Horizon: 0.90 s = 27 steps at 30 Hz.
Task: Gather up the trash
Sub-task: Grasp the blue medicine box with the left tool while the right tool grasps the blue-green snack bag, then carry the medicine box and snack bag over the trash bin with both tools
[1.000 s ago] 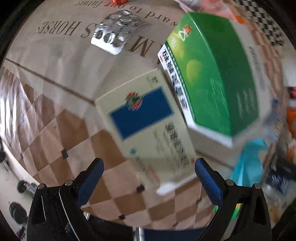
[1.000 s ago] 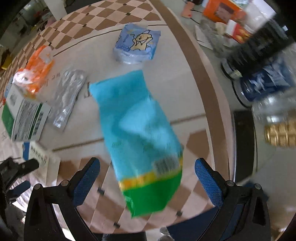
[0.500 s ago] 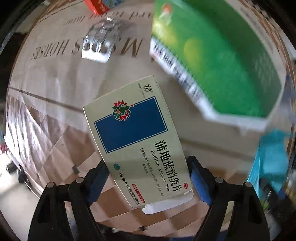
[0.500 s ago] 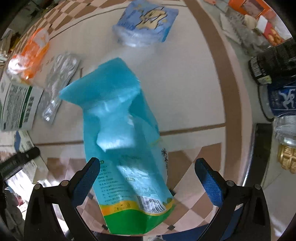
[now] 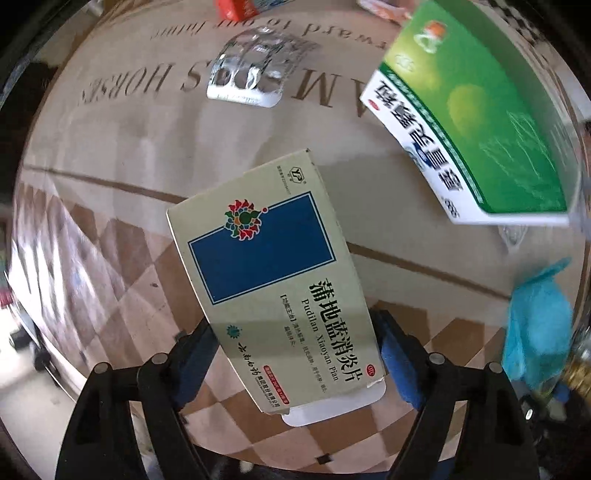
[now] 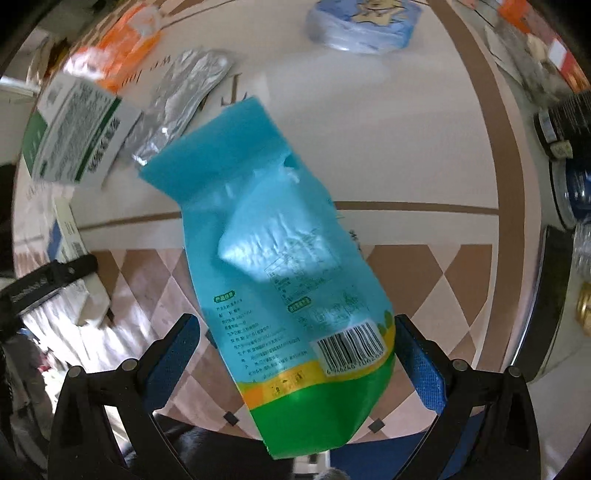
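Observation:
My left gripper (image 5: 299, 354) is shut on a cream medicine box with a blue rectangle (image 5: 273, 273), pads pressing both long sides. My right gripper (image 6: 295, 350) stands around a blue and green snack pouch (image 6: 280, 258); the right pad touches its edge and a narrow gap shows at the left pad. The pouch also shows at the right edge of the left wrist view (image 5: 535, 325). A green medicine box (image 5: 476, 110) and a silver blister pack (image 5: 255, 74) lie on the table beyond the cream box.
The table (image 6: 388, 147) has a checkered border. On it lie a foil wrapper (image 6: 184, 99), an orange packet (image 6: 125, 48) and a blue tissue pack (image 6: 365, 26). Dark jars (image 6: 569, 122) stand beyond the right edge. The left gripper (image 6: 48, 280) shows at far left.
My left gripper has closed onto the cream box. My right gripper has narrowed around the blue pouch, which now sits closer between the fingers.

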### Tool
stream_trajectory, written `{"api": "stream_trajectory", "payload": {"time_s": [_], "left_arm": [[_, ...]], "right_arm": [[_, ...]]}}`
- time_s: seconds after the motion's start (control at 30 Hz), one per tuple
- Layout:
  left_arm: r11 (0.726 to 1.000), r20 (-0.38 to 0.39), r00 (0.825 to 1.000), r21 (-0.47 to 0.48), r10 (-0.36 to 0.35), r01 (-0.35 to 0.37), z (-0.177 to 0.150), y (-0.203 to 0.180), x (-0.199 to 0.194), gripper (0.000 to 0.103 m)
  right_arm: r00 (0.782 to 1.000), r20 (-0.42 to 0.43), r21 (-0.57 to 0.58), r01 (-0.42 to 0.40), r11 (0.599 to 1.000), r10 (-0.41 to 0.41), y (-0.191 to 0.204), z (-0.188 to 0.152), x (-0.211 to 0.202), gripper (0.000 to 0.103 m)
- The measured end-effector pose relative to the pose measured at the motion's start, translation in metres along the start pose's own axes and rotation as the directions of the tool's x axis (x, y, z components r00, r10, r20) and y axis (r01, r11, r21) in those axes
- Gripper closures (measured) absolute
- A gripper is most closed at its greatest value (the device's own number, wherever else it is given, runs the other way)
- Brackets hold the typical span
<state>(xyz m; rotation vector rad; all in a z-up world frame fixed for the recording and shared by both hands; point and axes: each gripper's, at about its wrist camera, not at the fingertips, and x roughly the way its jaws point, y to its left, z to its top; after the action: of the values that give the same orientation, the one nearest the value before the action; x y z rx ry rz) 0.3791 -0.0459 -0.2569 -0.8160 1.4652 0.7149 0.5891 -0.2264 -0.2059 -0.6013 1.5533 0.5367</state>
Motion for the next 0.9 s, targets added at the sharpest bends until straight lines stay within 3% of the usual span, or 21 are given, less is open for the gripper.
{"api": "stream_trajectory", "payload": {"time_s": [0.07,0.1,0.3,0.5,0.73,0.9], "left_arm": [[0.999,0.021,1.000,0.042,0.023,-0.024,-0.004,0.002,-0.005,0.022],[0.997,0.031,0.999,0.070,0.034,-0.036,-0.007,0.004,-0.008,0.022],[0.979,0.137,0.989,0.189,0.052,-0.077,-0.032,0.022,-0.040,0.022],[0.960,0.238,0.971,0.268,0.013,-0.079,-0.074,0.060,-0.076,0.022],[0.927,0.340,0.938,0.370,-0.064,-0.070,-0.146,0.140,-0.102,0.022],[0.901,0.314,0.943,0.432,-0.105,-0.044,-0.178,0.187,-0.090,0.022]], "right_arm": [[0.999,0.022,-0.002,0.031,1.000,-0.031,0.007,-0.006,0.002,0.005],[0.998,0.038,0.006,0.045,0.999,-0.045,0.008,-0.007,0.001,0.024],[0.995,0.099,0.093,-0.016,0.996,0.006,0.029,-0.032,-0.016,0.048],[0.984,0.170,0.152,-0.080,0.985,0.054,0.066,-0.083,-0.037,0.051],[0.962,0.257,0.225,-0.155,0.962,0.095,0.158,-0.190,-0.053,0.053],[0.957,0.266,0.285,-0.197,0.938,0.120,0.212,-0.278,-0.045,0.053]]}}
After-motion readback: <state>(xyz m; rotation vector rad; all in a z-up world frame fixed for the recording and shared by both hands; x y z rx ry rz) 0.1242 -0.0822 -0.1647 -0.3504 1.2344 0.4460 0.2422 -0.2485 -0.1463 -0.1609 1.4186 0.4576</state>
